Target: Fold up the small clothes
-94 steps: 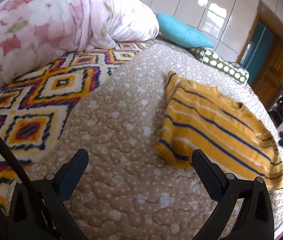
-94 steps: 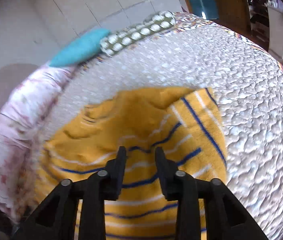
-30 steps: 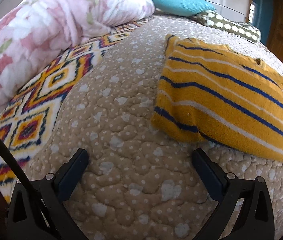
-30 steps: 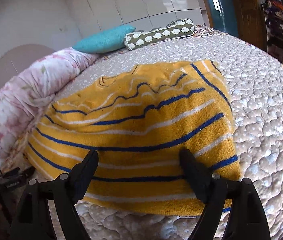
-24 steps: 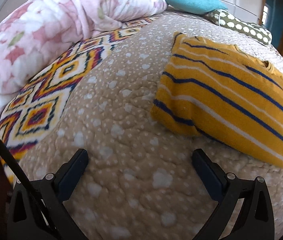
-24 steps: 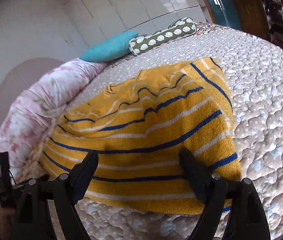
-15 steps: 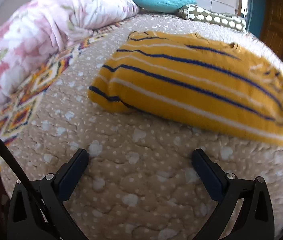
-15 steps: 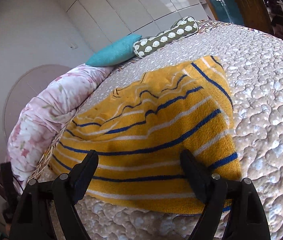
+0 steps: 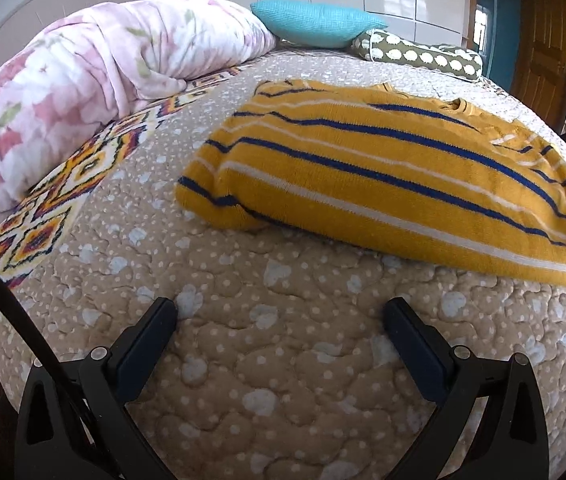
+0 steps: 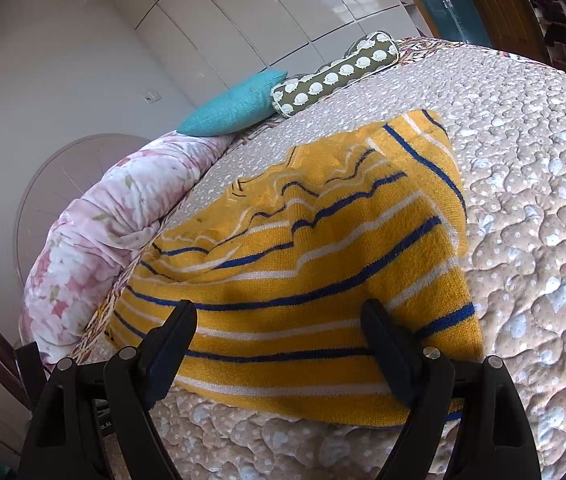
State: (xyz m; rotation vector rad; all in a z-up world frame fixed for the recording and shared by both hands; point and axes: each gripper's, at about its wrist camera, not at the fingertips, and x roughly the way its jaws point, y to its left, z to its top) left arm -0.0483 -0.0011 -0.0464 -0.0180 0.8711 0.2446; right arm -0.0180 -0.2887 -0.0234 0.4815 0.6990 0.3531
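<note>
Closest in the left view is the left claw (image 9: 281,312). Its two fingers are far apart and nothing is between them. It hangs over the bare tan bed cover (image 9: 267,360), a little short of the sweater.

The right claw (image 10: 281,316) has its fingers far apart too. It holds nothing. Its tips sit over the near edge of the yellow sweater (image 10: 315,280), with that edge showing between them.

The sweater (image 9: 383,176) lies on the bed, partly folded, with blue and white stripes running across it. It is puffy in the middle and has some bumps near the neck. Its near edge is close to the side of the bed.

I think the next step is to fold it over once more. To do that well, each claw should bite one near corner, and bite every layer of cloth, not just the top one. Then both should lift together and lay the edge down flat on the far edge, so the stripes line up. Going slowly would keep the soft knit from bunching.

Farther back are a pink flowery blanket (image 9: 95,92), a blue pillow (image 9: 315,24) and a green dotted roll pillow (image 9: 419,54).
</note>
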